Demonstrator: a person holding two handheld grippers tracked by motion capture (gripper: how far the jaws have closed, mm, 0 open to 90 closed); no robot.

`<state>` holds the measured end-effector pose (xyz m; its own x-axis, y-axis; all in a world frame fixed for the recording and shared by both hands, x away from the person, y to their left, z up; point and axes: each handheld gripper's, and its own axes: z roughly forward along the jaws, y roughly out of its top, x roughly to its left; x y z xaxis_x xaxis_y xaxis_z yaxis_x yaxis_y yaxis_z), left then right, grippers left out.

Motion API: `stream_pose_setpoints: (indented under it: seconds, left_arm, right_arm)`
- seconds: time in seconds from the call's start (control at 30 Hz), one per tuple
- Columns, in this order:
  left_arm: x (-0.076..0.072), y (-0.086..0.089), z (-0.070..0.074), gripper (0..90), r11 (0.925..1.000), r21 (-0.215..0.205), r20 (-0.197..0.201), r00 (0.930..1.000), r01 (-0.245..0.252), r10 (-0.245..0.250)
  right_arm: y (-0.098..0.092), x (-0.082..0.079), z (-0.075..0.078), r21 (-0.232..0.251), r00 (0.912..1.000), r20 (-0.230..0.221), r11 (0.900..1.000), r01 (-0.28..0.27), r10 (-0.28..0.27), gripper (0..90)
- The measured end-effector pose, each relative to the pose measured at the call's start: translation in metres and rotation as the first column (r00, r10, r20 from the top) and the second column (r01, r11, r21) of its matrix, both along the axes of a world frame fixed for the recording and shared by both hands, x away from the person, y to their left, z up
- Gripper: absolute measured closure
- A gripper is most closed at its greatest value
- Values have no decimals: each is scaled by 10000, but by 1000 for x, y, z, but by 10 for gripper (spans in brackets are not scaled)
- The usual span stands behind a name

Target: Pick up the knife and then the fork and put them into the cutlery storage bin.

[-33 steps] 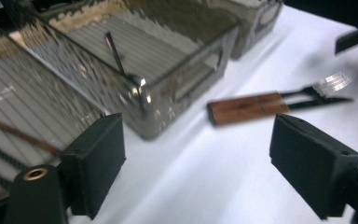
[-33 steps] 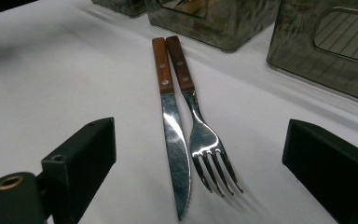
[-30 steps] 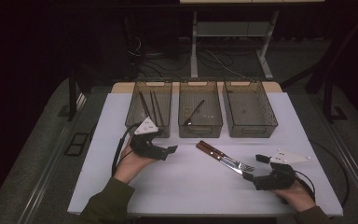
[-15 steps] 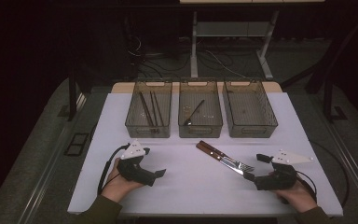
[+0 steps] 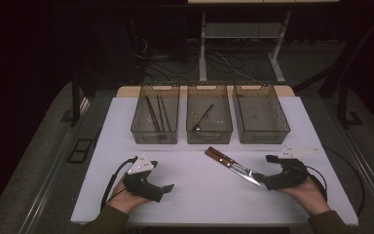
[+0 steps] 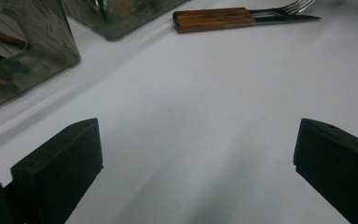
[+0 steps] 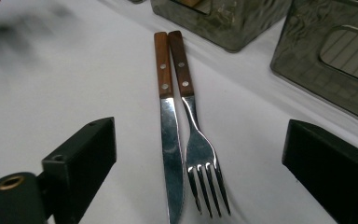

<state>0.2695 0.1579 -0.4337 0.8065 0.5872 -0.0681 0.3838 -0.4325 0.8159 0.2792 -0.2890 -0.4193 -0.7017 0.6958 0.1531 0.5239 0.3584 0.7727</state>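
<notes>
Knife [image 7: 171,149] and fork [image 7: 200,154] lie side by side between open right hand-held gripper [image 7: 198,163] jaws

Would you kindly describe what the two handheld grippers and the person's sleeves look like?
Both are chunky black handheld units. The left gripper and the right gripper each carry a pale grey three-cornered plate on top and trail a black cable. Up close, the jaws are blocky, matte black pads, and a small brass-coloured ring sits near the base of one jaw. The sleeves are olive green.
</notes>
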Motion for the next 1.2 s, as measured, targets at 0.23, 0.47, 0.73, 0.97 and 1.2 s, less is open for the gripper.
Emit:
stream_pose_setpoints:
  seconds: [0.23,0.47,0.73,0.97,1.2]
  left_arm:
    - [0,-1,0,0,9999,26,-85,9999,-145,145]
    - [1,-1,-2,0,10000,-85,-320,9995,-32,30]
    - [1,-4,-3,0,9998,-169,-501,9986,136,-144]
    - [1,-5,-3,0,9996,-187,-484,9986,220,-229]
    - [1,-5,-3,0,9996,-183,-494,9985,228,-236]
  right_arm:
    - [12,15,6,-293,9992,-335,9993,-244,235,147]
    - [26,29,8,-822,9985,-397,9958,-398,366,150]
    - [44,46,14,-1345,9976,-454,9892,-588,531,151]
    - [56,59,18,-1688,9970,-554,9836,-631,545,199]
    - [69,73,17,-2032,9938,-895,9756,-833,662,304]
